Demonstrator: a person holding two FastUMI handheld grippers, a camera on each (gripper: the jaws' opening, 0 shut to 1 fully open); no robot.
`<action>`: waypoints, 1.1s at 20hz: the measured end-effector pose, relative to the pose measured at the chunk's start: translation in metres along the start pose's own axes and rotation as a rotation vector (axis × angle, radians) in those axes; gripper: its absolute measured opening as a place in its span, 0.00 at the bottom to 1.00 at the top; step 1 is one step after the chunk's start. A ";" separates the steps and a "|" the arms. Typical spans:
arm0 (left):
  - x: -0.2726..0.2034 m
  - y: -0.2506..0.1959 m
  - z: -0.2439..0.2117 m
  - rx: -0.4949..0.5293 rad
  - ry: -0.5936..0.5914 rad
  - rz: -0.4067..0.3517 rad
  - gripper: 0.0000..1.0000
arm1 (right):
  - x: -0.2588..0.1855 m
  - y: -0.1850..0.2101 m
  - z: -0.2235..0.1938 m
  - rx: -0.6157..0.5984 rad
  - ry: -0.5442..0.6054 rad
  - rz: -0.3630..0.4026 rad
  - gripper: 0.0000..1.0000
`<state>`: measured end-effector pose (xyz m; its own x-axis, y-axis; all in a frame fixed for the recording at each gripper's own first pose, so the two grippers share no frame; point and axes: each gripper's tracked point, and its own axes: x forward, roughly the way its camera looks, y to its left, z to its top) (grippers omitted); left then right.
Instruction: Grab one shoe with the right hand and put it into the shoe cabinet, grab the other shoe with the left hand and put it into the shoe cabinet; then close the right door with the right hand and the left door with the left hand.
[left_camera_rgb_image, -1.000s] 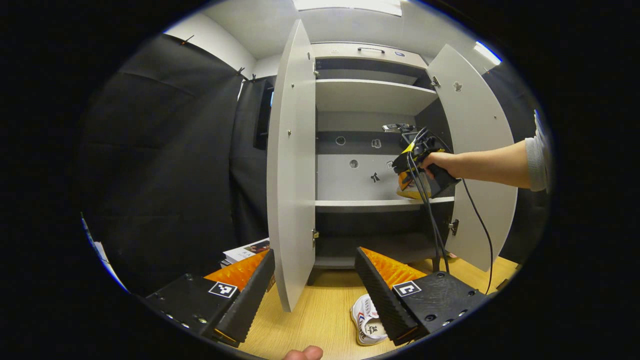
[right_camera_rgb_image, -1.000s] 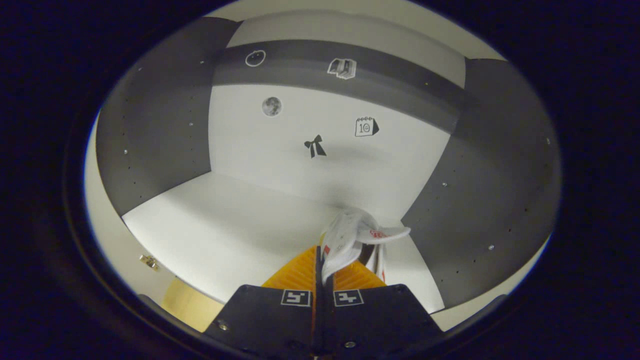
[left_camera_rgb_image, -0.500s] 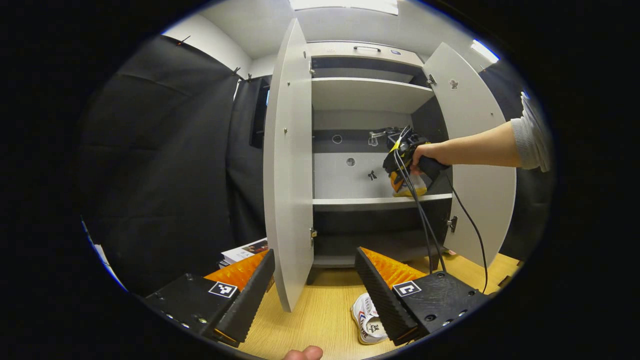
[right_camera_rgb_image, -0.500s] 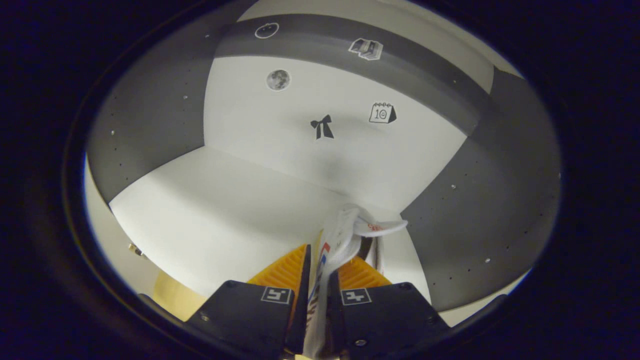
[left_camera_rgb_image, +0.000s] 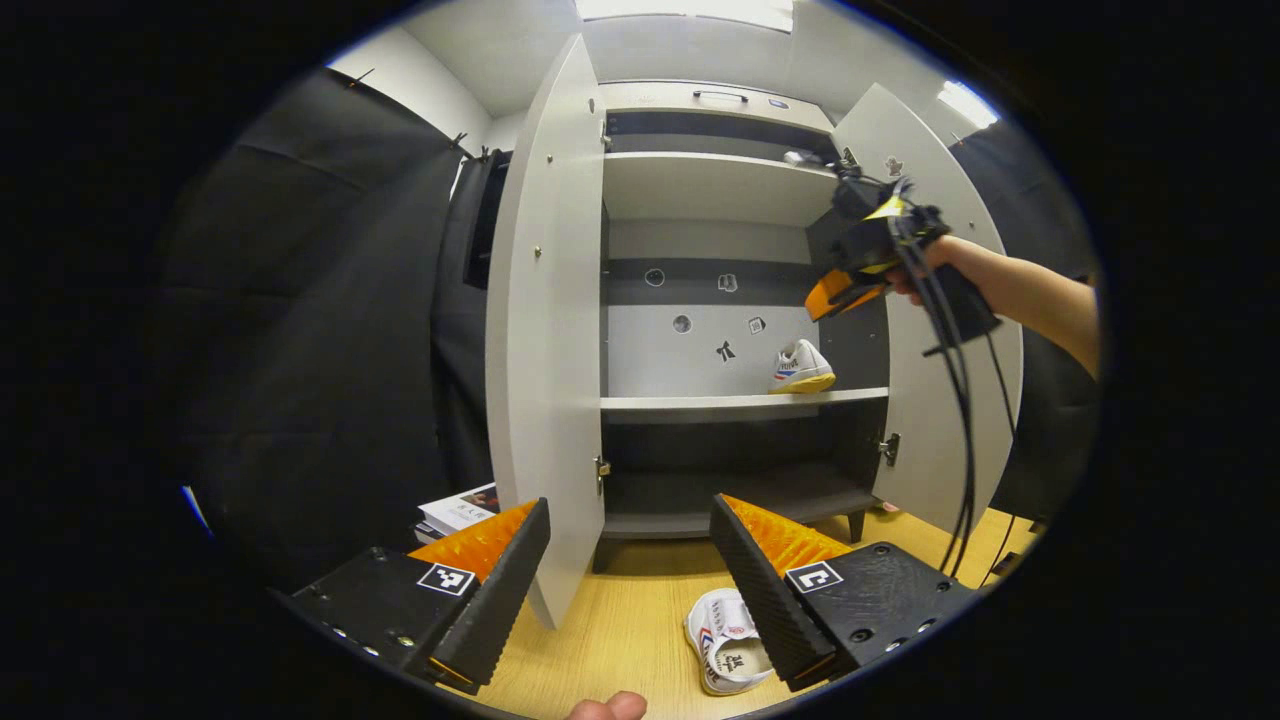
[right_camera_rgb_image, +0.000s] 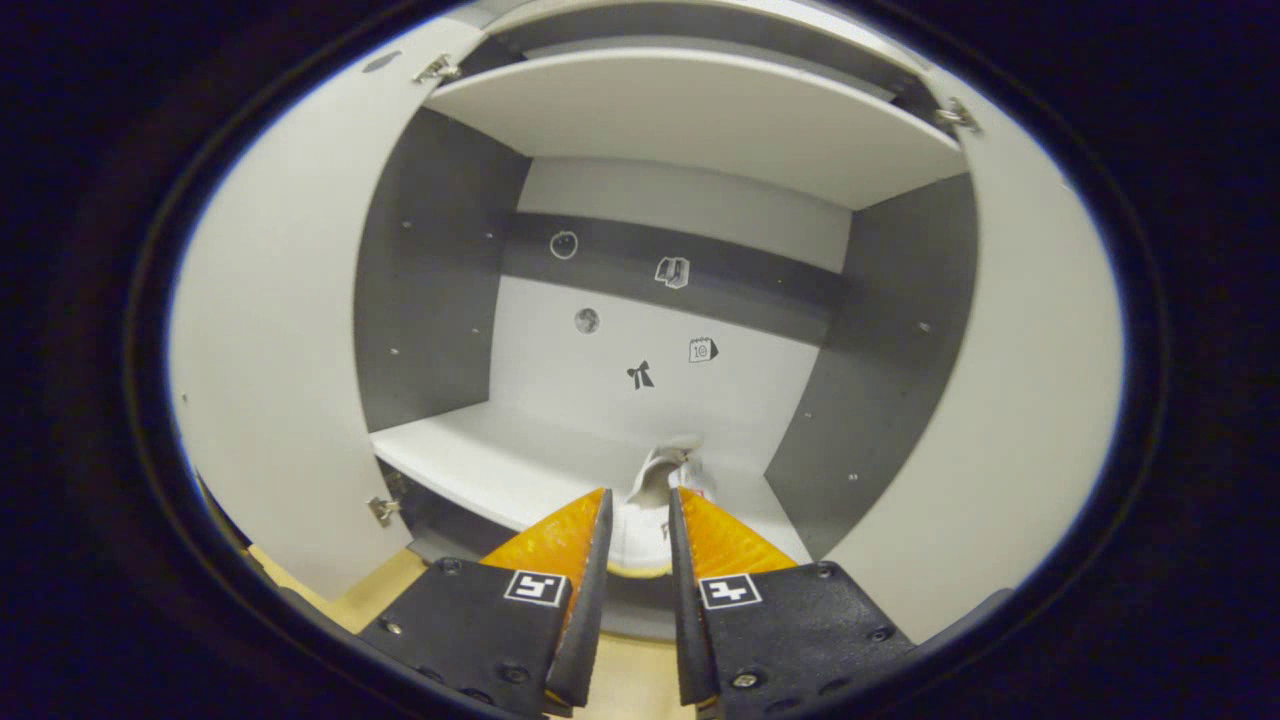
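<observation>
The shoe cabinet (left_camera_rgb_image: 740, 300) stands at the far side of the wooden floor (left_camera_rgb_image: 640, 620) with both doors swung wide: the left door (left_camera_rgb_image: 545, 330) edge-on toward the left tool, the right door (left_camera_rgb_image: 950, 400) folded out to the right. In the left gripper view a bare forearm (left_camera_rgb_image: 1040, 300) reaches in from the right at upper-shelf height, its hand (left_camera_rgb_image: 915, 270) wrapped round the right tool (left_camera_rgb_image: 835, 292), which hangs in the air in front of the cabinet's right side, tilted downward, with cables (left_camera_rgb_image: 960, 420) trailing down from it. That tool is released: in the right gripper view its own fingers (right_camera_rgb_image: 575, 540) stand apart with a narrow gap, gripping nothing. One shoe (left_camera_rgb_image: 801, 368) sits on the middle shelf (left_camera_rgb_image: 740, 403) at its right end, close to the right side wall, below and well apart from the right tool; in the right gripper view the same shoe (right_camera_rgb_image: 650, 500) lies beyond and between the fingertips, untouched. The left tool (left_camera_rgb_image: 630, 530) is held low and near, its fingers spread wide and clasping nothing. The other shoe (left_camera_rgb_image: 725, 655) lies on the floor just beside its right finger (left_camera_rgb_image: 770, 590), partly hidden by it. The left door's lower edge stands between the two fingers, farther off. A stack of books (left_camera_rgb_image: 460, 508) rests on the floor to the left of the cabinet.
</observation>
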<state>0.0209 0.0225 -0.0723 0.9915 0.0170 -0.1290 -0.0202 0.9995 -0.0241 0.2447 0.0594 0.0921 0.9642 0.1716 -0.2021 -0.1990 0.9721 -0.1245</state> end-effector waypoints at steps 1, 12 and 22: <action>-0.001 -0.003 0.000 0.002 -0.003 -0.009 0.97 | -0.019 0.003 -0.014 0.033 -0.030 0.006 0.35; -0.011 -0.041 -0.033 0.046 0.047 -0.083 0.97 | -0.138 0.014 -0.142 0.087 -0.252 -0.078 0.54; -0.016 -0.057 -0.172 0.121 0.395 -0.173 0.96 | -0.159 -0.008 -0.210 0.217 -0.165 -0.125 0.74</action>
<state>-0.0156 -0.0388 -0.2399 0.8532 -0.1387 -0.5029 0.1799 0.9831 0.0341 0.0566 -0.0090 -0.0788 0.9978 0.0551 -0.0357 -0.0523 0.9958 0.0756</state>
